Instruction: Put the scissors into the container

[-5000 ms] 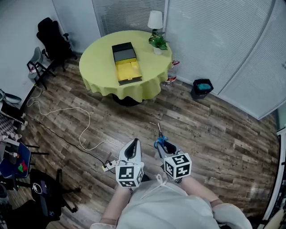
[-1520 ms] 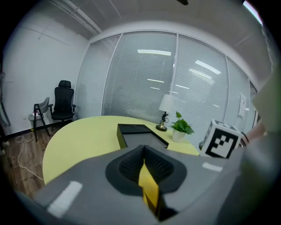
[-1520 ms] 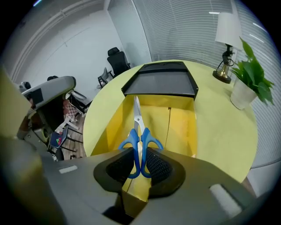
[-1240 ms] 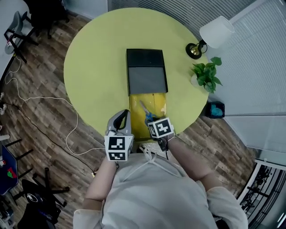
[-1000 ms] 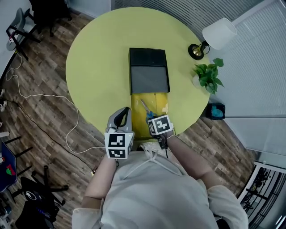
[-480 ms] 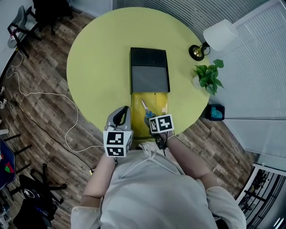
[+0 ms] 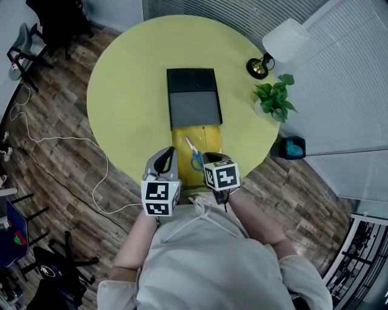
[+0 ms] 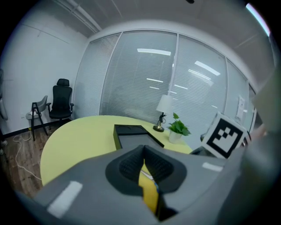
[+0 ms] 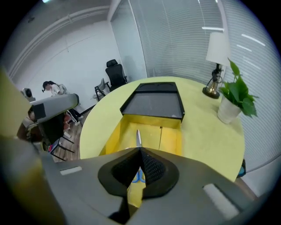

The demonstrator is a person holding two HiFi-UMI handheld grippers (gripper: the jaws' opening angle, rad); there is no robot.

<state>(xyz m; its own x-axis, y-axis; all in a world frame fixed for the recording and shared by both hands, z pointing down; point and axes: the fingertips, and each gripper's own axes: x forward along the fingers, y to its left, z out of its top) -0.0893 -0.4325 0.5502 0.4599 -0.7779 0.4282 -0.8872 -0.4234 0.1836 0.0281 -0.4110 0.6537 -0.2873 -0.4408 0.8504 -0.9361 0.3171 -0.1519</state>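
The blue-handled scissors [image 7: 194,156] lie flat in the yellow container [image 7: 180,137], blades pointing toward its black lid [image 7: 193,97]. My right gripper [image 7: 210,160] hovers just behind the handles at the container's near end, shut with nothing between its pads. In the right gripper view the scissors [image 9: 138,138] show past the closed jaws [image 9: 140,152], inside the left compartment of the container [image 9: 170,137]. My left gripper [image 7: 167,154] is to the left of the container, shut and empty, and in the left gripper view its jaws [image 8: 143,150] meet.
The container sits on a round yellow-green table [image 7: 124,91]. A lamp [image 7: 276,43] and a potted plant [image 7: 271,100] stand at the table's right side. A blue bin [image 7: 293,147], a black chair [image 7: 53,12] and a white cable [image 7: 60,142] are on the wood floor.
The right gripper let go of the scissors, which now lie free in the yellow container, and pulled back a little toward the near edge. The left gripper stayed put.
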